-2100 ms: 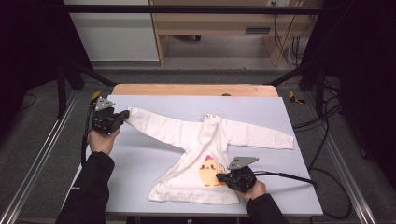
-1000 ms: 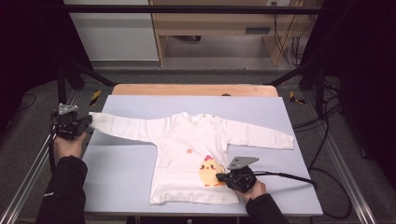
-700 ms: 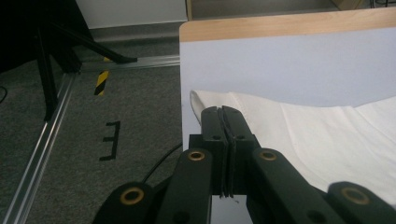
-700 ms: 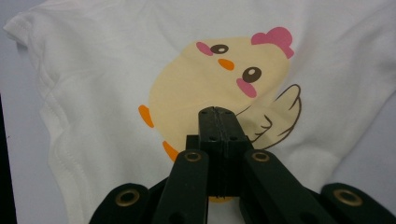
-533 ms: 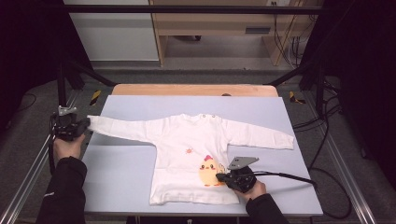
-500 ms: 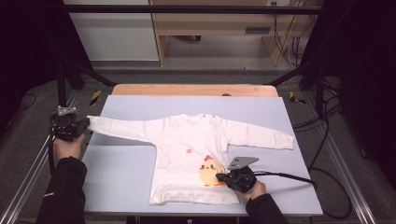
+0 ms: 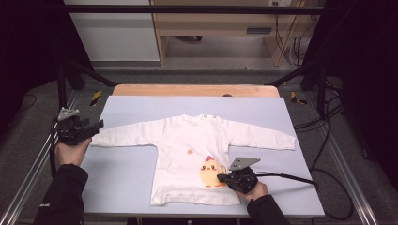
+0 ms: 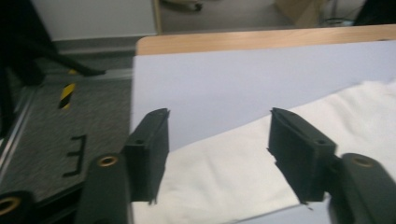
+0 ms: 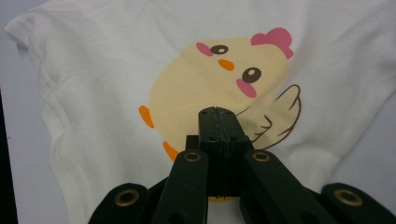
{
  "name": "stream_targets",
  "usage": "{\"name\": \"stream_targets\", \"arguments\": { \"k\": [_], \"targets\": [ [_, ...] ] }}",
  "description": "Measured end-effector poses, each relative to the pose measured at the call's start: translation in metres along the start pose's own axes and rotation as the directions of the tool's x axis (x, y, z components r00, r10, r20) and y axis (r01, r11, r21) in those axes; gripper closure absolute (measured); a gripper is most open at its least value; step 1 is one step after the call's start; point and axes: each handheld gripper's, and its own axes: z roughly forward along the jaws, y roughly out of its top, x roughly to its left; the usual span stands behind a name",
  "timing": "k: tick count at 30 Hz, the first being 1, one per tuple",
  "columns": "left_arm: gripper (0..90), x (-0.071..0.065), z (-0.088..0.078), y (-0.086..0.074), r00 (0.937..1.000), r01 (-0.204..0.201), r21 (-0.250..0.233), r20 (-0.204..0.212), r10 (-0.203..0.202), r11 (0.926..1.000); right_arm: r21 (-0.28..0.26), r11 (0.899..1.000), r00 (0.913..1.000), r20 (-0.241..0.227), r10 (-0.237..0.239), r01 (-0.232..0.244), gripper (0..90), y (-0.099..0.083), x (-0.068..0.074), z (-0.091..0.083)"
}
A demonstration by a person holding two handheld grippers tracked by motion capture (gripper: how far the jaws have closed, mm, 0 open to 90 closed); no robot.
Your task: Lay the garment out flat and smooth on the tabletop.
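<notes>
White cotton spreads across the lavender table cover (image 7: 141, 108): a small long-sleeved shirt (image 7: 187, 140) lies flat and face up near the middle, its collar toward the far wooden edge (image 7: 192, 90), its hem toward the person, and both sleeves stretched out sideways, so that its long axis from cuff to cuff runs straight across the table; a yellow chick print (image 9: 219, 88) sits low on the front, on the person's right. The coming move turns on the left sleeve (image 7: 126, 136); it points directly at the left gripper (image 8: 217, 135), and its cuff end lies on the cover between and below the two black jaws, which have just been opening and now stand well apart with no pad pressing on the cloth; the sleeve is let go and lies straight. The left hand (image 7: 71, 150) is at the left edge of the table, forearm coming up from below, the gripper held about level and aimed inward along the sleeve; it is by far the nearer to that cuff. The right gripper (image 9: 218, 112) rests low on the shirt's front at the chick print, jaws shut tight together, seemingly pinning the cloth down; whether any fabric is caught between them cannot be told; the right hand (image 7: 251, 187) lies close to the hem.
</notes>
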Motion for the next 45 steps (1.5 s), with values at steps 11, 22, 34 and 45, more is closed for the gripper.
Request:
{"name": "stream_targets", "arguments": {
  "k": [11, 22, 34, 45],
  "targets": [
    [6.7, -0.062, -0.004, -0.027, 0.9755, -0.089, 0.002, 0.202, 0.087, 0.996, -0.112, 0.993, 0.9975, 0.066, 0.026, -0.019, 56.7, 0.006, -0.002, -0.019],
    [3.4, -0.117, -0.014, -0.062, 0.934, -0.185, 0.051, 0.32, 0.16, 0.9813, -0.187, 0.98, 0.9862, 0.137, 0.093, -0.067, 17.3, 0.0, -0.011, -0.032],
    [18.4, -0.142, -0.012, -0.107, 0.9206, -0.223, 0.2, 0.365, 0.138, 0.9541, -0.099, 0.988, 0.9793, 0.152, 0.133, -0.119, 40.4, -0.017, -0.015, -0.035],
    [61.4, -0.156, -0.007, -0.119, 0.9171, -0.228, 0.263, 0.381, 0.116, 0.9376, -0.017, 0.992, 0.9844, 0.12, 0.129, -0.128, 75.4, -0.02, -0.015, -0.029]
  ]
}}
